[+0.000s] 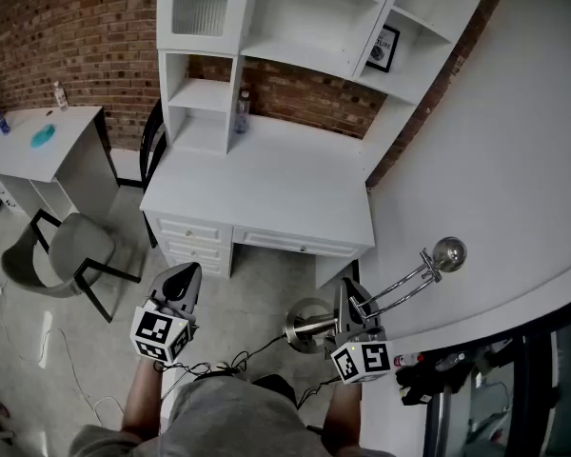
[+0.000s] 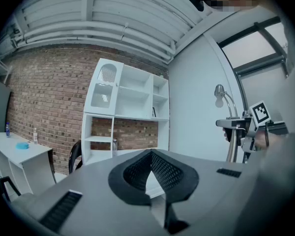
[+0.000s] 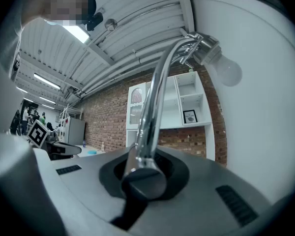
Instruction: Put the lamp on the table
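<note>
A chrome lamp (image 1: 400, 288) with a round base (image 1: 307, 327), a curved double stem and a bare bulb (image 1: 448, 252) hangs tilted over the floor in front of the white desk (image 1: 266, 184). My right gripper (image 1: 350, 301) is shut on its stem near the base. In the right gripper view the stem (image 3: 154, 102) rises from between the jaws (image 3: 140, 168) up to the bulb (image 3: 226, 71). My left gripper (image 1: 183, 279) is shut and empty, to the left of the lamp and apart from it. From the left gripper view (image 2: 155, 178) the lamp (image 2: 231, 132) stands at the right.
The desk carries a white hutch (image 1: 295, 27) with a bottle (image 1: 242, 112) and a framed picture (image 1: 383, 48). A grey chair (image 1: 57, 250) and a small white table (image 1: 52, 155) stand at the left. A white wall (image 1: 495, 160) runs along the right. Cables (image 1: 228, 360) lie on the floor.
</note>
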